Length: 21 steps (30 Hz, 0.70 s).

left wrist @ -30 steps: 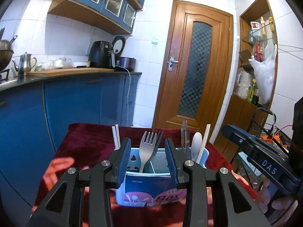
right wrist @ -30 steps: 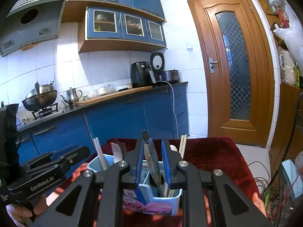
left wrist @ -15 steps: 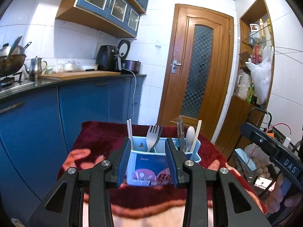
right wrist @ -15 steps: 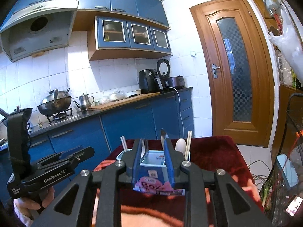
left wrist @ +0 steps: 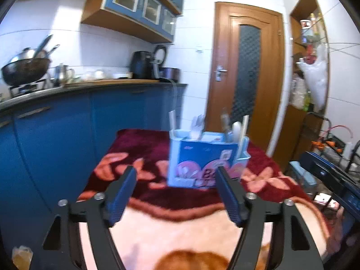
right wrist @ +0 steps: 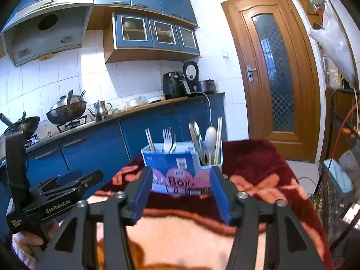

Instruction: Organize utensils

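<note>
Nearest in the left wrist view, the left tongs (left wrist: 174,196) stand spread over the pale front of the dark red, flower-patterned plush blanket (left wrist: 139,155) that covers the desk. Their blue-padded jaws are opening, with nothing between them. In the right wrist view the right tongs (right wrist: 180,193) hover over the same cloth; their jaws are opening too, and the pads touch nothing. At that view's left edge a hand (right wrist: 27,239) holds the black handle of the left tongs.

Beyond both pairs, well clear of the pads, the light blue plastic utensil box with a blue and pink printed label (right wrist: 180,166) sits upright on the blanket. A pair of pale chopsticks (right wrist: 149,140) stands in its left end, white plastic forks (right wrist: 168,140) in the middle, and metal tongs-like blades (right wrist: 195,132), a white spoon (right wrist: 210,138) and more chopsticks in the right compartment.

Farther off run blue kitchen cabinets (right wrist: 94,148) topped by a wok (right wrist: 66,112), a steel kettle (right wrist: 100,110) and a black air fryer (right wrist: 174,87). A brown wooden door with a patterned glass panel (right wrist: 276,78) closes the far wall.
</note>
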Each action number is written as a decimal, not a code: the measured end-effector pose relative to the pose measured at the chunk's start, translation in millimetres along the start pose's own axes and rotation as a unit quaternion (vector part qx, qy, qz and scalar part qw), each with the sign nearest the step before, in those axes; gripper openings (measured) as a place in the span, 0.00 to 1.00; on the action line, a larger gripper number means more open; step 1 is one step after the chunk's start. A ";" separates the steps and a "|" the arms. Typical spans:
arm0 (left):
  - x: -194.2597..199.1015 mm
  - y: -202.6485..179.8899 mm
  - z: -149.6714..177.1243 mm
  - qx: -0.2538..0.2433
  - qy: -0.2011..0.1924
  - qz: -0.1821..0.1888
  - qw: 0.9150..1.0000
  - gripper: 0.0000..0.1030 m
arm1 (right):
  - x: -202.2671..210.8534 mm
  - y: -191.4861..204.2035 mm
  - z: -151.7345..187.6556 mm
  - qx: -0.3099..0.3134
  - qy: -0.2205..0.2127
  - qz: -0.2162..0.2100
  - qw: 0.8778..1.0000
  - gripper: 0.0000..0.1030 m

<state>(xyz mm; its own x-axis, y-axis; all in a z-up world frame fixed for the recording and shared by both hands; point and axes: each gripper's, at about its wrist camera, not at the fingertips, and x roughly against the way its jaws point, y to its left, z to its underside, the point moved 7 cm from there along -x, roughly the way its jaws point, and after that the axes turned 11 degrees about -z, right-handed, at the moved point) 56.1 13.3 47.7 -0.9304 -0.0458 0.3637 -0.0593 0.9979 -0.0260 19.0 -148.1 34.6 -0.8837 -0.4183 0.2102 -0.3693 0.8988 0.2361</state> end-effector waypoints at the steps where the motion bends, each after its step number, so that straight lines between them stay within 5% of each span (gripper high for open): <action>1: -1.5 1.2 5.7 0.000 0.002 -0.007 1.000 0.75 | -0.4 -0.7 7.5 -0.001 0.003 0.001 1.000 0.62; 8: -8.9 0.9 38.9 -0.024 -0.003 -0.042 0.999 0.75 | -1.6 -5.5 42.5 0.013 0.011 0.016 1.000 0.78; 21: -24.4 -2.7 64.0 -0.019 0.014 -0.063 0.998 0.75 | -2.5 -19.4 68.0 0.025 -0.001 0.056 0.998 0.80</action>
<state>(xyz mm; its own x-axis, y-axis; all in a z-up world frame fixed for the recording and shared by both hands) 55.8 8.8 -20.7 -0.9061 -0.1698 0.3875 -0.1607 0.9854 0.0561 8.8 -155.6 -35.0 -0.9208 -0.3140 0.2312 -0.2812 0.9455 0.1642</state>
